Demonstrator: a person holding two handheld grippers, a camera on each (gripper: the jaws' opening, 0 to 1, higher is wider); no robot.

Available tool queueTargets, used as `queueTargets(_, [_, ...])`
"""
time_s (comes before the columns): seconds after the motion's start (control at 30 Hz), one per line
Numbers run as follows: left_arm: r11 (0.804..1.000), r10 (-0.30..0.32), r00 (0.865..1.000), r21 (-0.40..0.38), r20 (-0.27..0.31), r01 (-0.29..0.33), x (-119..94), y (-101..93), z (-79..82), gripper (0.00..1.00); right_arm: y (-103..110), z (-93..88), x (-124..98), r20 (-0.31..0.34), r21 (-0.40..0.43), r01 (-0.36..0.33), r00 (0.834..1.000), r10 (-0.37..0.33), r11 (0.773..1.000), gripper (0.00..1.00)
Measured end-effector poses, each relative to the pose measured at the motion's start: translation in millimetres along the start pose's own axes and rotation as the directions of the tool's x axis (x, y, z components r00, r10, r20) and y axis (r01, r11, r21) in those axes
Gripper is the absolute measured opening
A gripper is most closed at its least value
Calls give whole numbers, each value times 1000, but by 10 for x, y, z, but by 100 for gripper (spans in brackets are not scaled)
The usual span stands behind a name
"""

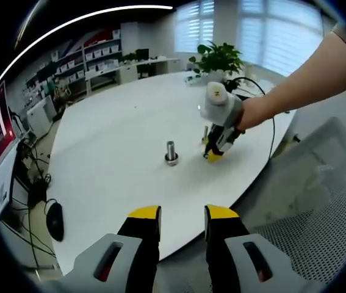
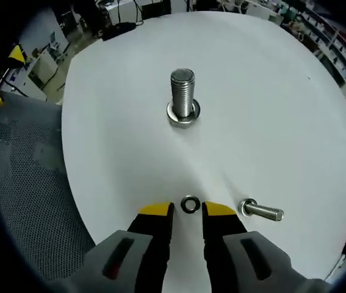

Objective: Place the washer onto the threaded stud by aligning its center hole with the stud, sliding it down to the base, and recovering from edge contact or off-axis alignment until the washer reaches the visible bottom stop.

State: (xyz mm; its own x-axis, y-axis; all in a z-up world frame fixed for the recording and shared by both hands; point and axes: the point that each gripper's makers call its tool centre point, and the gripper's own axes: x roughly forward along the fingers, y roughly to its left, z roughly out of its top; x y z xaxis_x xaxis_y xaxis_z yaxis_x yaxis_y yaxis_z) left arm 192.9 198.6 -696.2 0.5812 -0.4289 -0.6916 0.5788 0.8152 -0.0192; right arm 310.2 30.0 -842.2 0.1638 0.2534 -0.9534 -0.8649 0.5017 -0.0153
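Right gripper view | right claw (image 2: 188,210) spread, straddling washer (image 2: 189,204) flat on table (image 2: 270,122) | left claw (image 1: 182,213) spread, empty

Washer (image 2: 189,204) before stud (image 2: 183,97), bolt (image 2: 261,212) beside.

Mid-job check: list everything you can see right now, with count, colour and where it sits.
threaded stud: one, silver, upright mid-table
washer: one, dark metal, flat on the table between the right gripper's fingertips
loose bolt: one, silver, lying on its side right of the washer
table: one, white, round-edged
mesh chair: one, grey, at table edge
potted plant: one, green, far edge
mouse: one, black, below the table's edge
right gripper: one, yellow-tipped, open, low at the washer
left gripper: one, yellow-tipped, open, holding nothing, back from the stud
person's arm: one, holding right gripper
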Motion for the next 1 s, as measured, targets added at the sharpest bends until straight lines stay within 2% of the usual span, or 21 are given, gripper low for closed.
queueTargets(0.17, [1000, -2, 1000, 1, -5, 2, 6, -2, -10, 27, -14, -7, 3, -3, -22, 1, 1000, -1, 1000, 16])
queueTargets(0.2, [1000, -2, 1000, 1, -5, 2, 6, -4, -9, 27, -9, -9, 5, -2, -42, -2, 1000, 2, 999, 16])
queueTargets(0.4, [1000, 0, 1000, 0, -5, 0, 1, -2, -12, 27, -15, -36, -8, 2, -39, -5, 1000, 6, 999, 16])
queueTargets(0.57, [1000, 1, 1000, 1, -5, -1, 3, -1, -12, 26, -46, -147, -31, -41, -75, -5, 999, 2, 997, 16])
queueTargets(0.73, [1000, 0, 1000, -5, 7, 0, -7, -2, 7, 27, -99, -265, -55, -63, -65, -15, 998, 11, 998, 16])
queueTargets(0.9, [1000, 3, 1000, -6, 10, -2, -8, 3, 14, 27, -77, -260, -69, -72, -58, -31, 997, 27, 998, 17])
queueTargets(1.0, [1000, 3, 1000, -3, 6, -3, -4, 3, 9, 27, -63, -264, -65, -111, -93, -34, 994, 23, 995, 18])
